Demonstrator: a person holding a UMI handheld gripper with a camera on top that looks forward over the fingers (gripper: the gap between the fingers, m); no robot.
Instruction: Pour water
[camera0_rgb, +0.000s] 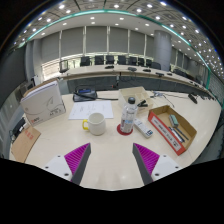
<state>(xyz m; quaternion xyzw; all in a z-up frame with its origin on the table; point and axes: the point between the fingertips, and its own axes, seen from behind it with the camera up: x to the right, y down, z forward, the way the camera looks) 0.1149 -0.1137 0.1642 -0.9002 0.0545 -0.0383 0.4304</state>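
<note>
Two pads spread wide — claw (112, 160) empty; bare table (110, 150) before mug (95, 124) and bottle (128, 116).

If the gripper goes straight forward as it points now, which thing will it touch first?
Probably the bottle, which stands just ahead, slightly nearer the right finger. The mug stands a little to the left of that line. The gripper is open and holds nothing; depth is hard to judge.
</note>
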